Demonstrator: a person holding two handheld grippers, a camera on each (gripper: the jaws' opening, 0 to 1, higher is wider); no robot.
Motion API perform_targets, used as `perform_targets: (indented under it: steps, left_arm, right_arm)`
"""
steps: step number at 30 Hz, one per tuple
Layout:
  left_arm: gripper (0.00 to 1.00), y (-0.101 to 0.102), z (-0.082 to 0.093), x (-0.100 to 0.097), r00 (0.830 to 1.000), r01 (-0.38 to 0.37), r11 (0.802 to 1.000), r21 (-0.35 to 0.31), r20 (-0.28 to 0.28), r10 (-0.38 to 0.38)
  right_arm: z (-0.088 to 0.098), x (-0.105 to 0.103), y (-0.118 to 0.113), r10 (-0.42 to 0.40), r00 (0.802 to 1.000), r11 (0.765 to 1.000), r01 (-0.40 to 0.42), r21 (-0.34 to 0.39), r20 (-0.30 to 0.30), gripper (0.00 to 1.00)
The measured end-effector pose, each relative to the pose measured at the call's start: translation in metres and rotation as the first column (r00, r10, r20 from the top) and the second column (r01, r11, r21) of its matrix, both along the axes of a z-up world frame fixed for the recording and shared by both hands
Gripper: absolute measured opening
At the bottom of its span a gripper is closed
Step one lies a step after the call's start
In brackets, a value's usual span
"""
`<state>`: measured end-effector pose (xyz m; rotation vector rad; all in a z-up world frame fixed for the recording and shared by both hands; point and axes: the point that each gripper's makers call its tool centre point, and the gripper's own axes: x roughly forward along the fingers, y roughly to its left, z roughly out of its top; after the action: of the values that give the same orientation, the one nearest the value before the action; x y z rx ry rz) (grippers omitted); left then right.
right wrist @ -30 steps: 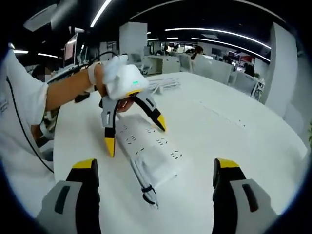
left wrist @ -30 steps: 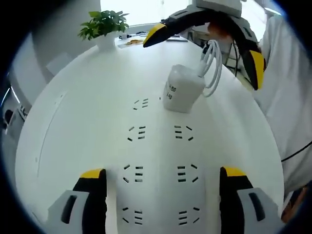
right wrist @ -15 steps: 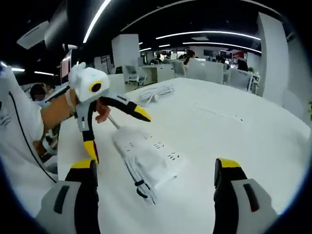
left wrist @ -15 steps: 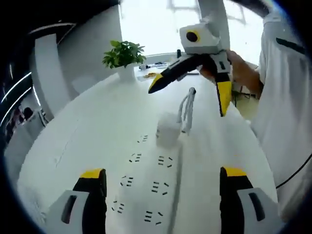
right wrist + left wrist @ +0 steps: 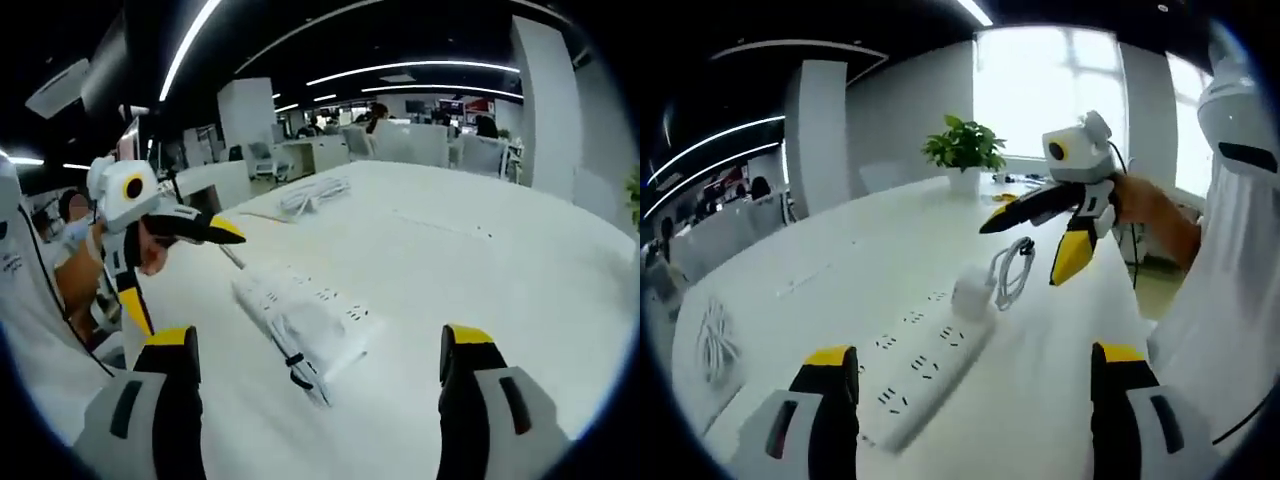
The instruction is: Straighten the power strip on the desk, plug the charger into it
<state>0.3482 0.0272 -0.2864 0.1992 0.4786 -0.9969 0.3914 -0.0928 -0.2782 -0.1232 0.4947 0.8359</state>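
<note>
1. The power strip lies flat on the white desk, running from the near left to the far right in the left gripper view.
2. The white charger stands plugged into the far end of the power strip, and its coiled white cable hangs just beside it on the right.
3. The left gripper has its two yellow-tipped jaws wide apart at the bottom of its own view, with nothing between them. It is above the near end of the power strip and does not touch it.
4. The right gripper is seen in the left gripper view on the far right, held by a hand. Its jaws are spread wide and hold nothing; it hangs above the desk, near the charger but apart from it.
5. In the right gripper view the power strip lies in the middle of the desk, and the charger cable is at its near end.
6. In this view the left gripper comes in from the left, with jaws open and empty.
7. A potted plant stands at the far side of the desk.
8. A bundle of white cable lies on the far part of the desk, well apart from the power strip.
</note>
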Motion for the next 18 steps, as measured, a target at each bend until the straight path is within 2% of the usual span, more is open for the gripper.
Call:
perform_targets:
  steps: [3, 4, 6, 9, 11, 14, 18]
  left_arm:
    - [0.96, 0.015, -0.003, 0.005, 0.996, -0.091, 0.995, 0.038, 0.026, 0.090]
    - [0.96, 0.020, -0.004, 0.007, 0.989, -0.148, 0.988, 0.042, 0.021, 0.147]
    - [0.96, 0.022, -0.001, 0.005, 0.981, -0.192, 0.981, 0.003, 0.015, 0.192]
    - [0.96, 0.021, 0.002, -0.002, 0.976, -0.218, 0.975, -0.050, -0.006, 0.218]
    - [0.96, 0.023, -0.001, -0.009, 0.976, -0.217, 0.975, -0.039, -0.021, 0.217]
    - [0.96, 0.038, -0.009, -0.015, 0.965, -0.262, 0.965, 0.035, -0.024, 0.262]
    - [0.96, 0.044, -0.003, -0.024, 0.959, -0.282, 0.959, 0.022, -0.022, 0.283]
  right_arm:
    - [0.003, -0.003, -0.001, -0.008, 1.000, 1.000, 0.008, 0.004, 0.008, 0.97]
    - [0.005, -0.004, -0.001, -0.014, 1.000, 1.000, 0.014, 0.011, 0.013, 0.97]
    - [0.007, -0.007, -0.001, -0.019, 1.000, 1.000, 0.019, 0.024, 0.014, 0.97]
    - [0.008, -0.012, -0.002, -0.029, 1.000, 0.999, 0.029, 0.038, 0.006, 0.97]
    - [0.010, -0.017, -0.003, -0.031, 0.999, 0.999, 0.030, 0.041, 0.013, 0.97]
    - [0.011, -0.023, -0.005, -0.039, 0.999, 0.998, 0.039, 0.046, 0.009, 0.97]
    - [0.012, -0.031, -0.009, -0.052, 0.999, 0.997, 0.052, 0.056, 0.001, 0.97]
